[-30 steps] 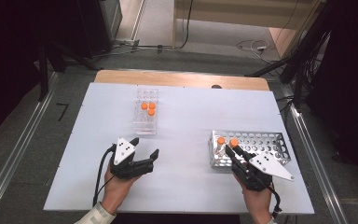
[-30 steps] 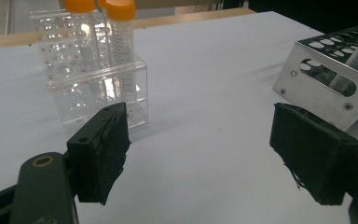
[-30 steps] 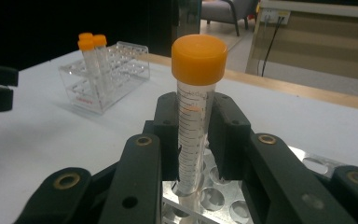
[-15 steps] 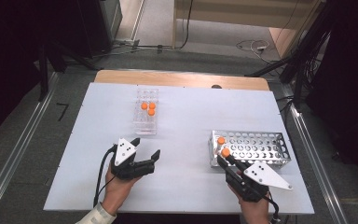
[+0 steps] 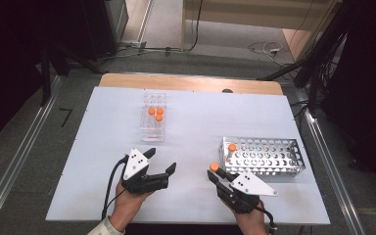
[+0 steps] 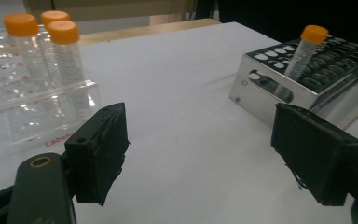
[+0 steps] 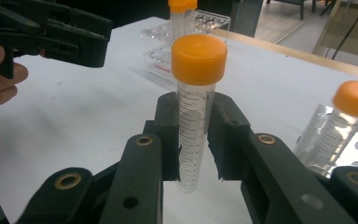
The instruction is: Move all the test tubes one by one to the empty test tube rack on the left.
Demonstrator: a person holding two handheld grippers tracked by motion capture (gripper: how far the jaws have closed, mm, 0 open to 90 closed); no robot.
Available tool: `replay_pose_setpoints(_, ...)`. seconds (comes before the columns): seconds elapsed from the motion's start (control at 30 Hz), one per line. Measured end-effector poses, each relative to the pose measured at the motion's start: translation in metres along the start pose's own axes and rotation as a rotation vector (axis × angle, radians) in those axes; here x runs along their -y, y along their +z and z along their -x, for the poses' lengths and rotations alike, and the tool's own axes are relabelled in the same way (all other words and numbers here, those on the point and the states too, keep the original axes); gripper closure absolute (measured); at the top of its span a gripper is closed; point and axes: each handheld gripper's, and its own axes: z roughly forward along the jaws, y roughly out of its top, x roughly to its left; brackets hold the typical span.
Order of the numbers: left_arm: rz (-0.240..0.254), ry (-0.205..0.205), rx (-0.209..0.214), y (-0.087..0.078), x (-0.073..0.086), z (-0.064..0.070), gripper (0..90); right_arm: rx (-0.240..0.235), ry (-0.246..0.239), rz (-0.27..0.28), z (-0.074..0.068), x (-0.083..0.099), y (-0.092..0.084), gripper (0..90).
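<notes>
- The right gripper (image 7: pixel 193 140) is clamped on a tube (image 7: pixel 193 126), upright between its black pads, held just off the metal rack's (image 5: pixel 269 169) near left corner, toward the table's (image 5: pixel 200 127) near edge
- The left gripper (image 5: pixel 159 161) holds nothing, its jaws standing wide over bare table near the same edge
- Risk, as I judge it: the tube is smooth clear plastic and the pads grip it low, so a knock of its tip on the rack's rim could tilt it or make it slide in the grip
- Another tube (image 5: pixel 231 152) stands slanted in the corner hole of the metal rack; crowding it could jam both
- The tube is a slim graduated cylinder with a ribless orange screw cap (image 7: pixel 199 58)
- The metal rack is a shiny perforated box with round holes; the clear rack (image 5: pixel 154 120), nearer the far edge, is glossy acrylic holding three orange-capped tubes
</notes>
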Motion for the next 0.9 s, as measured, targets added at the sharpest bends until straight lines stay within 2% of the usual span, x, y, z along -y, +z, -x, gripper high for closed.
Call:
replay_pose_setpoints(0.3,0.014,0.03,0.096,-0.002,-0.008,0.024,20.9,-0.031,-0.012,-0.036,-0.006,0.001,0.019,72.0)
replay_pose_setpoints(0.47,0.033,0.065,0.167,-0.004,-0.012,0.038,29.8,-0.065,-0.036,-0.045,-0.017,-0.001,0.028,72.0)
replay_pose_setpoints(0.6,0.037,0.098,0.189,-0.003,-0.013,0.045,39.4,-0.087,-0.044,-0.049,-0.026,-0.003,0.032,72.0)
replay_pose_setpoints(0.77,0.032,0.104,0.197,0.0,-0.011,0.046,51.5,-0.103,-0.049,-0.043,-0.031,-0.004,0.035,72.0)
replay_pose_setpoints(0.9,0.03,0.108,0.192,0.002,-0.011,0.045,55.9,-0.11,-0.056,-0.038,-0.033,-0.006,0.035,72.0)
